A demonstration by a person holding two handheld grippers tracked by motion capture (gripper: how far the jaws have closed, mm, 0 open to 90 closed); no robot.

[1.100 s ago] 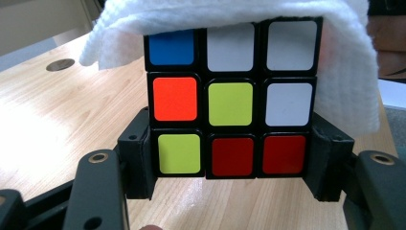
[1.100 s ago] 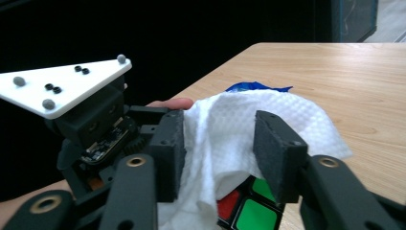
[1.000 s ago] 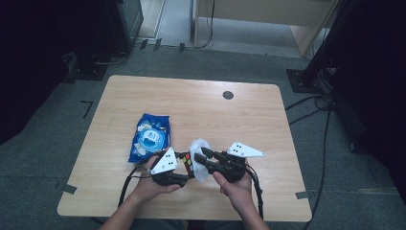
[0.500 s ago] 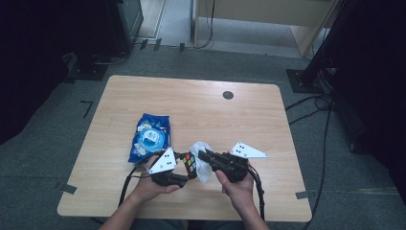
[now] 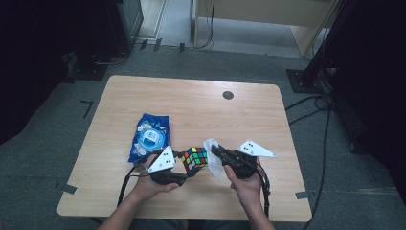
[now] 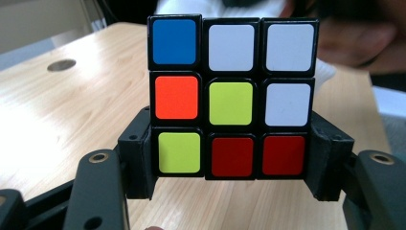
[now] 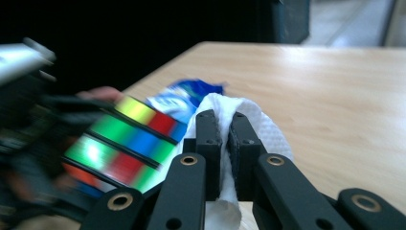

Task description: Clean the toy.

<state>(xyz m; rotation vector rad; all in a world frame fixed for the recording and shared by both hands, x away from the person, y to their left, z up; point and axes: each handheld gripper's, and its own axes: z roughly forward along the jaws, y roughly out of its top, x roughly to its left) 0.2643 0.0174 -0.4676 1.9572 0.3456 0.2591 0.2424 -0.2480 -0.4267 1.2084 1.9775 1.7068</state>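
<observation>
1. Nearest the person, both hands come in from the table's near edge; the left hand (image 5: 151,184) holds the left gripper (image 5: 184,176) and the right hand (image 5: 246,184) holds the right gripper (image 5: 216,151).
2. The left gripper is clenched on a puzzle cube (image 5: 195,159); in the left gripper view its jaws press the two sides of the cube's bottom row, and the face toward the camera shows blue, white, orange, yellow-green and red stickers with no print on them.
3. The right gripper is clenched on a white tissue (image 7: 249,120), which bulges out past the jaws, just beside the cube.
4. Compared with half a second ago, the cube now shows plainly between the two grippers and the tissue sits off its right side; the hands have stayed at the same spot near the front edge.
5. Behind the left hand lies a blue packet (image 5: 150,136) with a round pale label; its writing is too small to read.
6. Farther on, the wooden table (image 5: 191,103) is bare up to a dark round grommet (image 5: 228,95) near the far edge, leaving open room ahead and to the right.
</observation>
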